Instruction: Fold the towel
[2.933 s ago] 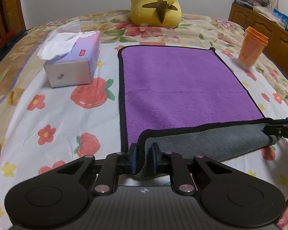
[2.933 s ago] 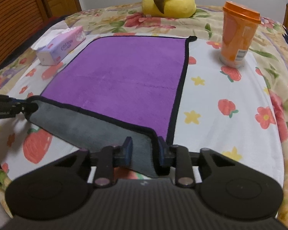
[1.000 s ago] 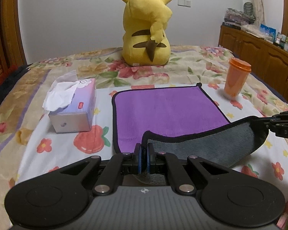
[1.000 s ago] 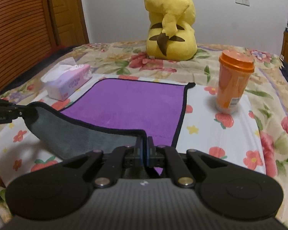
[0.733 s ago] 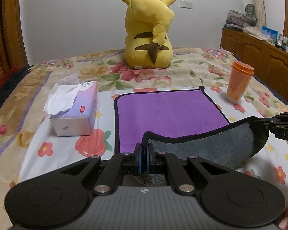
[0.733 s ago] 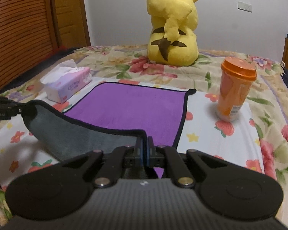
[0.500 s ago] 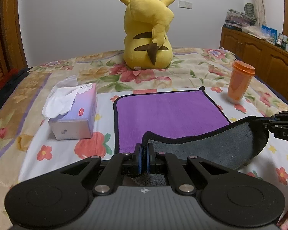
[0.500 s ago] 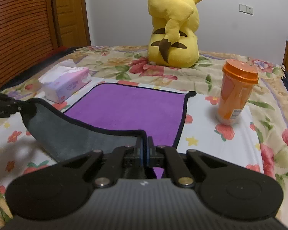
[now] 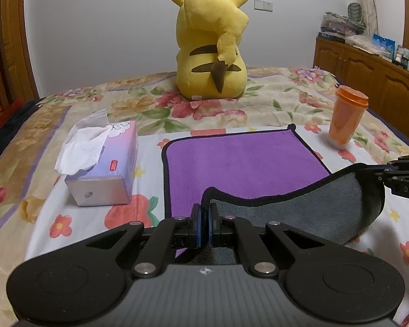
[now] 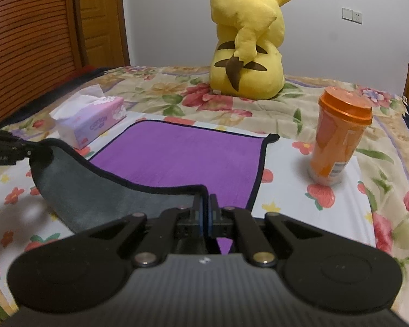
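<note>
Fingers of the left gripper [image 9: 204, 222] pinch one near corner of the purple, black-edged, grey-backed towel [image 9: 242, 160] at lower centre. The right gripper [image 10: 205, 215] is clamped on the other corner, the hem sagging between them.

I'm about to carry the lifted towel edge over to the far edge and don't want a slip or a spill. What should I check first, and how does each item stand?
1. Left gripper shut on the towel corner: ok.
2. Right gripper shut on its corner: ok.
3. Near edge lifted, grey underside showing: ok.
4. Far edge flat on the bedsheet: ok.
5. Orange cup stands off the towel: ok.
6. Tissue box off the towel: ok.
</note>
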Tool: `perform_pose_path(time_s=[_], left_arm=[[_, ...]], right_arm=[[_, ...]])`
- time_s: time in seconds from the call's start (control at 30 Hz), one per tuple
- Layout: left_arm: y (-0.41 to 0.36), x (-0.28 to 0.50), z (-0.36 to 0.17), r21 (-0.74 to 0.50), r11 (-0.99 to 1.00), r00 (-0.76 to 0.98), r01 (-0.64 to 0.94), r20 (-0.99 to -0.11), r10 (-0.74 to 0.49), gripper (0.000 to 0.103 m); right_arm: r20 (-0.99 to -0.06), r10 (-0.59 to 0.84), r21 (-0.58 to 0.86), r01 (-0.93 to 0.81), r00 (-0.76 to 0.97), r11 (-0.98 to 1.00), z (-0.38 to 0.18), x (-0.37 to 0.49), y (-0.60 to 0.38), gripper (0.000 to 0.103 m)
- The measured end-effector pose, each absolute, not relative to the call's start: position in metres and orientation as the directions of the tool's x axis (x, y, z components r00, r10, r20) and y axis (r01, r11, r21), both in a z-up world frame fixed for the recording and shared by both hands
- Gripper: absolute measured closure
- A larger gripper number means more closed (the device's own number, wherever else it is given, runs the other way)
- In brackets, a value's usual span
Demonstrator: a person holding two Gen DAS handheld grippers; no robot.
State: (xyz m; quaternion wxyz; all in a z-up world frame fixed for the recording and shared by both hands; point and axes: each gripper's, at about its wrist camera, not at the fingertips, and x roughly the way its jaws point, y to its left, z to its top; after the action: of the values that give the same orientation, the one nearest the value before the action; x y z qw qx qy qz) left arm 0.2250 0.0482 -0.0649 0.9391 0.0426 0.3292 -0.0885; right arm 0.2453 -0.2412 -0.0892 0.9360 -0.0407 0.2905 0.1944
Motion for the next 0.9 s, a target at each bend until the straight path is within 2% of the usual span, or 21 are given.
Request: perform_pose_path(time_s=[0.9], left_arm=[[0.053, 0.251, -0.041, -0.002, 0.983, 0.813, 0.184, -0.562, -0.154, 0.095]], right_arm=[[-0.468, 0.358, 0.039, -0.386, 0.808, 0.922, -0.070, 0.262, -0.244, 0.099]])
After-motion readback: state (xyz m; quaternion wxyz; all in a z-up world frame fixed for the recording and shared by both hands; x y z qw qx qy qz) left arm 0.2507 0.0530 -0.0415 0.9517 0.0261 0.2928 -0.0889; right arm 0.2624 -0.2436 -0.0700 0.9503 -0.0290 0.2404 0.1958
